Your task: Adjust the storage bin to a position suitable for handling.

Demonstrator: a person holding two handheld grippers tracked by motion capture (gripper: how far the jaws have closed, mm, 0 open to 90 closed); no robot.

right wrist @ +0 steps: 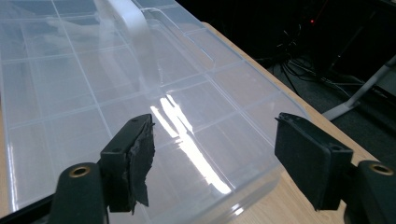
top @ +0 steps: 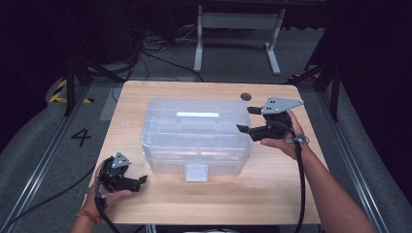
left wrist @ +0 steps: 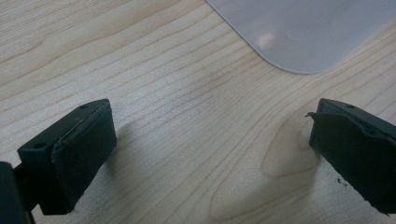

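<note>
A clear plastic organiser box (top: 194,136) with a handle (top: 197,115) in its lid and a front latch (top: 196,172) stands shut in the middle of the wooden table (top: 291,194). My right gripper (top: 247,120) hovers at the box's right end, jaws open and empty, pointing left over the lid (right wrist: 107,93); its fingertips (right wrist: 133,161) frame the lid's corner. My left gripper (top: 142,180) rests near the table's front left, open and empty, just off the box's front left corner (left wrist: 303,32).
Bare wood (left wrist: 187,121) lies between the left jaws. A round cable hole (top: 246,96) sits at the table's back right. Beyond the table are a white desk frame (top: 238,29), loose cables and dark floor with a painted number (top: 81,137).
</note>
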